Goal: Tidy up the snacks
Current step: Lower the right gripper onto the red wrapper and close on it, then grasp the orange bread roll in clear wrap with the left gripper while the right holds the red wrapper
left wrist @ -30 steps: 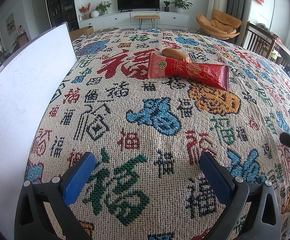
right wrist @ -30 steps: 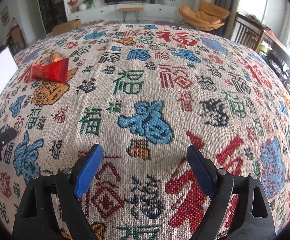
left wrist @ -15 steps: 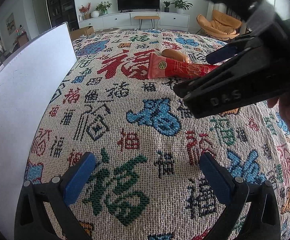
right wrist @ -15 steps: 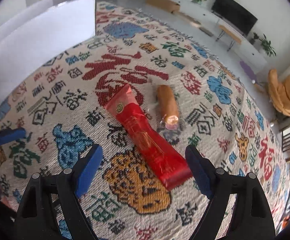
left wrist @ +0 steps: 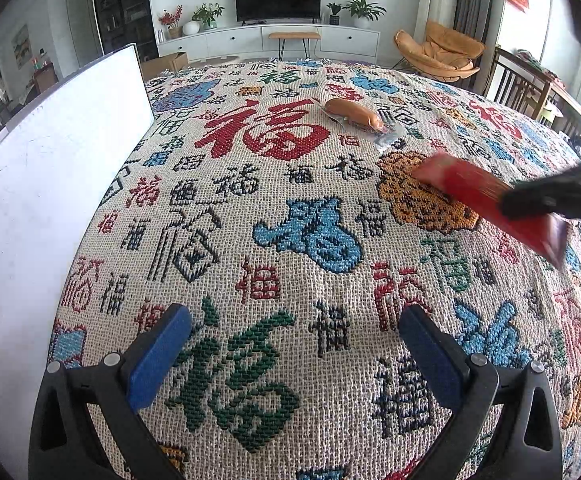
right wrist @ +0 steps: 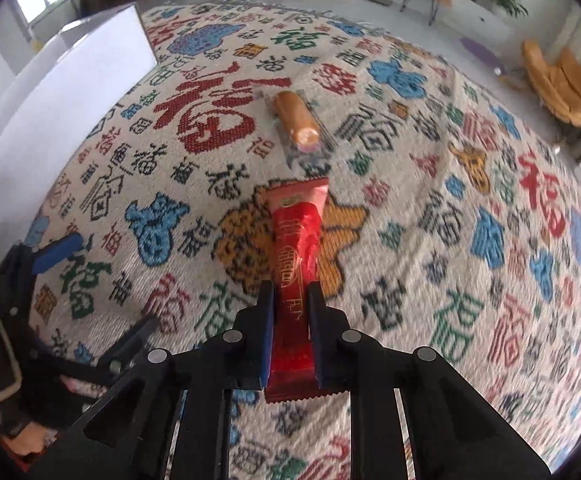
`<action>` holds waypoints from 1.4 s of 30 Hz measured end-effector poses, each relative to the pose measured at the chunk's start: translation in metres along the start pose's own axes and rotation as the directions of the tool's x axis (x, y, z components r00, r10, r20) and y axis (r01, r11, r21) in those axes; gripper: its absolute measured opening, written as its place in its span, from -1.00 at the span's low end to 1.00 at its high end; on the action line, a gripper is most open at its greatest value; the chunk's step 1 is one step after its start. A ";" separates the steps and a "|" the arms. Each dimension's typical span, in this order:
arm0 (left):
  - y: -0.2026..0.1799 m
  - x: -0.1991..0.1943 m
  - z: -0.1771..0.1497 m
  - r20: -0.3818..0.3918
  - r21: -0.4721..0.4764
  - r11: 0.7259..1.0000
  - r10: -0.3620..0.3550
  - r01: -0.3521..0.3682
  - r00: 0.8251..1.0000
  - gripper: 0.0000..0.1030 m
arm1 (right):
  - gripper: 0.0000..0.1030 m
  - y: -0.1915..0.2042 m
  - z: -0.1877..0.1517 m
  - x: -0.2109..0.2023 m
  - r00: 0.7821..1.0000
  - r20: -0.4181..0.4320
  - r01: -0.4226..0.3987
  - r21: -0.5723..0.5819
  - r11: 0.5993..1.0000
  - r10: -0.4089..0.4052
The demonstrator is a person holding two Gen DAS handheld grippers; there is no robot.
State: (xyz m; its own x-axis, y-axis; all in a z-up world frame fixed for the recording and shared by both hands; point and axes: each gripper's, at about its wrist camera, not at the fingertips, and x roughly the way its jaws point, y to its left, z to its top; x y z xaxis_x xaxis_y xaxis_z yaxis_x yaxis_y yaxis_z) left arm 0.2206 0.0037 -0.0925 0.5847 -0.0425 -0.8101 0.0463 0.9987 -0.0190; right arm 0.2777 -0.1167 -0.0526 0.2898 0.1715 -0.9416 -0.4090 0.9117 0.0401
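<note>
My right gripper (right wrist: 289, 300) is shut on a long red snack packet (right wrist: 296, 248) and holds it above the patterned cloth; the packet also shows in the left wrist view (left wrist: 486, 200), blurred, with the right gripper (left wrist: 546, 200) at the right edge. A sausage in clear wrap (right wrist: 294, 120) lies on the cloth beyond the packet; it also shows in the left wrist view (left wrist: 352, 113). My left gripper (left wrist: 294, 344) is open and empty, low over the near part of the cloth; it also shows in the right wrist view (right wrist: 56, 252).
A white box (left wrist: 42, 200) stands along the left side of the cloth-covered table (left wrist: 290, 240); it also shows in the right wrist view (right wrist: 50, 112). A TV unit, an orange chair and wooden chairs stand beyond the table.
My right gripper came down over the red packet, shut on it and lifted it toward the right, away from the sausage. My left gripper has not moved.
</note>
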 end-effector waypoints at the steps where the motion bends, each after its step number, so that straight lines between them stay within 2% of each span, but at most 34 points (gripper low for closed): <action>1: 0.000 0.000 0.000 0.000 0.000 1.000 0.000 0.000 1.000 1.00 | -0.68 -0.009 -0.010 -0.007 1.000 0.006 -0.028 0.040 0.999 0.027; 3: 0.000 0.000 0.000 0.000 0.000 1.000 0.001 -0.001 1.000 1.00 | -0.70 -0.031 -0.031 -0.021 0.994 0.029 -0.108 0.152 0.983 0.105; 5: 0.000 0.000 0.000 -0.001 0.001 1.000 0.001 -0.001 1.000 1.00 | -0.70 -0.059 -0.053 -0.028 0.980 0.086 -0.196 0.276 0.941 0.179; 6: 0.000 0.000 0.000 -0.001 0.002 1.000 0.002 -0.002 1.000 1.00 | -0.70 -0.072 -0.064 -0.029 0.975 0.118 -0.217 0.327 0.920 0.188; 9: 0.000 0.000 0.000 -0.001 0.002 1.000 0.002 -0.002 1.000 1.00 | -0.50 -0.100 -0.091 -0.028 0.976 0.201 -0.164 0.402 0.901 0.088; 10: 0.000 0.000 0.000 -0.001 0.003 1.000 0.003 -0.003 1.000 1.00 | -0.17 -0.105 -0.104 -0.028 0.970 0.235 -0.161 0.409 0.898 0.067; 11: 0.000 0.000 0.000 -0.001 0.003 1.000 0.003 -0.003 1.000 1.00 | 0.26 -0.108 -0.111 -0.026 0.962 0.267 -0.166 0.418 0.893 0.054; 12: 0.000 0.000 -0.001 -0.001 0.003 1.000 0.003 -0.003 1.000 1.00 | 0.33 -0.110 -0.121 -0.027 0.954 0.297 -0.163 0.427 0.889 0.033; 15: -0.001 0.001 0.001 -0.007 -0.004 1.000 0.009 -0.009 1.000 1.00 | 0.34 -0.105 -0.150 -0.027 0.922 0.386 -0.182 0.434 0.882 0.000; 18: 0.000 0.004 0.009 -0.056 -0.037 0.999 0.016 -0.018 0.998 0.99 | 0.34 -0.099 -0.165 -0.025 0.897 0.442 -0.190 0.427 0.884 -0.021; 19: 0.001 0.004 0.015 -0.054 -0.070 0.998 0.002 -0.006 0.999 0.99 | 0.34 -0.097 -0.168 -0.029 0.886 0.463 -0.197 0.423 0.885 -0.024; 21: 0.004 0.003 0.033 -0.026 -0.135 0.989 -0.070 0.066 0.997 0.99 | 0.37 -0.095 -0.168 -0.033 0.861 0.505 -0.178 0.410 0.895 -0.060; 22: 0.004 0.005 0.049 -0.012 -0.167 0.980 -0.108 0.105 0.994 0.99 | 0.40 -0.093 -0.167 -0.034 0.860 0.505 -0.162 0.409 0.898 -0.075; 23: 0.003 0.008 0.063 -0.011 -0.187 0.974 -0.130 0.126 0.991 0.99 | 0.41 -0.091 -0.164 -0.031 0.868 0.490 -0.149 0.406 0.901 -0.077; 26: -0.009 0.032 0.115 -0.044 -0.212 0.967 -0.157 0.144 0.987 0.99 | 0.41 -0.093 -0.157 -0.023 0.890 0.450 -0.145 0.415 0.898 -0.064; 28: -0.019 0.055 0.144 -0.078 -0.196 0.975 -0.122 0.105 0.989 0.99 | 0.41 -0.095 -0.157 -0.022 0.893 0.444 -0.143 0.431 0.891 -0.071; 31: -0.028 0.089 0.171 -0.111 -0.196 0.981 -0.032 0.009 0.993 0.99 | 0.41 -0.096 -0.161 -0.025 0.883 0.463 -0.153 0.438 0.886 -0.076; 32: -0.028 0.099 0.175 -0.122 -0.200 0.980 -0.005 -0.020 0.993 0.95 | 0.41 -0.096 -0.163 -0.025 0.881 0.467 -0.154 0.441 0.884 -0.079; 34: -0.029 0.120 0.177 -0.157 -0.191 0.979 0.044 -0.074 0.987 0.66 | 0.41 -0.097 -0.166 -0.026 0.878 0.473 -0.159 0.444 0.882 -0.079; 35: -0.031 0.120 0.176 -0.128 -0.162 0.981 0.082 -0.102 0.988 0.48 | 0.41 -0.098 -0.167 -0.026 0.877 0.475 -0.162 0.446 0.881 -0.079; 36: -0.034 0.117 0.175 -0.086 -0.138 0.987 0.066 -0.077 0.994 -0.16 | 0.41 -0.098 -0.168 -0.026 0.875 0.477 -0.164 0.448 0.879 -0.080; 39: -0.031 0.108 0.173 -0.035 -0.114 0.993 -0.046 0.042 0.998 -0.44 | 0.41 -0.100 -0.169 -0.026 0.873 0.482 -0.172 0.451 0.875 -0.076; 42: -0.019 0.092 0.167 0.005 -0.112 0.984 -0.141 0.140 0.990 -0.51 | 0.41 -0.102 -0.171 -0.027 0.870 0.487 -0.182 0.456 0.871 -0.074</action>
State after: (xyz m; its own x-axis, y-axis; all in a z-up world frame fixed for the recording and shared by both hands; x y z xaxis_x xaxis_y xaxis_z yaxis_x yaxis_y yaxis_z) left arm 0.4087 -0.0241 -0.0684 0.5765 -0.1829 -0.7964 0.0369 0.9795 -0.1982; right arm 0.1632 -0.2778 -0.0886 0.7036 0.2640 -0.6597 -0.0141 0.9334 0.3585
